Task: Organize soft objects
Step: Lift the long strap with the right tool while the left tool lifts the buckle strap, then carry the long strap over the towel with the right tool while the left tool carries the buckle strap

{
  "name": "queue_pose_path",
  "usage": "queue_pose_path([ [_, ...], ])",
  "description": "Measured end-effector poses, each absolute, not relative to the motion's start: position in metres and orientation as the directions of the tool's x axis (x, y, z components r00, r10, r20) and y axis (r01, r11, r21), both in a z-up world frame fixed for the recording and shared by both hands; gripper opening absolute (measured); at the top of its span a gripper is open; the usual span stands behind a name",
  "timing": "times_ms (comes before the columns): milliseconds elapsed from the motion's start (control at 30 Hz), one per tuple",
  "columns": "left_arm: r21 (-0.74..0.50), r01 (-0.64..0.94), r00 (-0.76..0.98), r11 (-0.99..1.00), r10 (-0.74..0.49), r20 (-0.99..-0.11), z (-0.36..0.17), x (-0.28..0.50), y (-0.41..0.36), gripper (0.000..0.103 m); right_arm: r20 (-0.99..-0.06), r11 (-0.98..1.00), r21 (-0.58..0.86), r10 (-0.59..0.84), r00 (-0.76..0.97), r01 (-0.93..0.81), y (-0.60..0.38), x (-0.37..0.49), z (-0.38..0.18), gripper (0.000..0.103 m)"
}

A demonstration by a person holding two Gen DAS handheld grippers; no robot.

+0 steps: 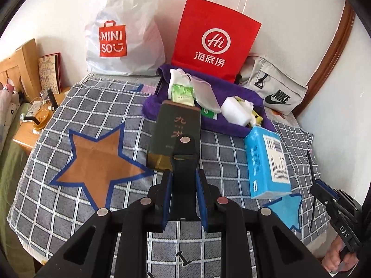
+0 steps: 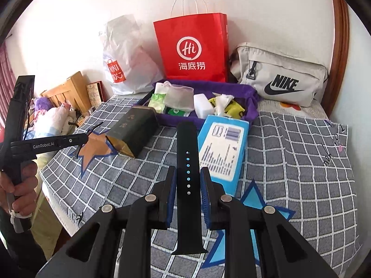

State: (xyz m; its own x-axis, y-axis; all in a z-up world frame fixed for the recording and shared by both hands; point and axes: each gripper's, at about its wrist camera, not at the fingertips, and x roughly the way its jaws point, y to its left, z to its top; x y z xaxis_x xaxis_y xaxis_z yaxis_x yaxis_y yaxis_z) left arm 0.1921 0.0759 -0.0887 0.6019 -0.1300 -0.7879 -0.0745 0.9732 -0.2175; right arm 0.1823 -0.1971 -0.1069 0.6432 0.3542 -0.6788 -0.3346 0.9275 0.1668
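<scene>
My checked blanket (image 1: 69,120) covers the table; at its far edge stand a red bag (image 1: 214,39), a white bag (image 1: 120,39) to its left and a grey pouch (image 2: 280,78) to its right. Nearer lies a purple tray (image 2: 250,106) of soft bits, with a blue pack (image 2: 222,148) and dark box (image 2: 134,132) just before it. My left gripper (image 1: 184,180) is clamped on a buckle strap (image 1: 184,162); my right gripper (image 2: 188,180) pinches a holed strap (image 2: 187,157), both above the blanket.

left gripper (image 1: 184,192) and right gripper (image 2: 187,194): jaws narrow, each clamping black strap, angled downward.
</scene>
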Motion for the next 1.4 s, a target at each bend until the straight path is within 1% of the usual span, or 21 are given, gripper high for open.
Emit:
queue_pose_path([
  [333, -0.209, -0.07, 0.615, 0.975, -0.123, -0.779, -0.074, 0.239, 0.074, 0.02, -0.67, 0.932, 0.159, 0.343, 0.658, -0.325, -0.202, 0.232, -0.096, 0.02],
  [767, -0.198, -0.053, 0.613, 0.979, -0.125, -0.78, -0.068, 0.306, 0.066, 0.02, -0.659, 0.937, 0.167, 0.338, 0.672, -0.307, -0.206, 0.318, -0.093, 0.02],
  [1067, -0.191, -0.049, 0.598, 0.98, -0.124, -0.792, -0.077, 0.353, 0.068, 0.02, -0.663, 0.936, 0.147, 0.334, 0.67, -0.32, -0.197, 0.375, -0.098, 0.02],
  [1400, -0.199, -0.046, 0.565, 0.979, -0.139, -0.813, -0.099, 0.403, 0.065, 0.02, -0.673, 0.934, 0.137, 0.332, 0.661, -0.329, -0.194, 0.425, -0.109, 0.02],
])
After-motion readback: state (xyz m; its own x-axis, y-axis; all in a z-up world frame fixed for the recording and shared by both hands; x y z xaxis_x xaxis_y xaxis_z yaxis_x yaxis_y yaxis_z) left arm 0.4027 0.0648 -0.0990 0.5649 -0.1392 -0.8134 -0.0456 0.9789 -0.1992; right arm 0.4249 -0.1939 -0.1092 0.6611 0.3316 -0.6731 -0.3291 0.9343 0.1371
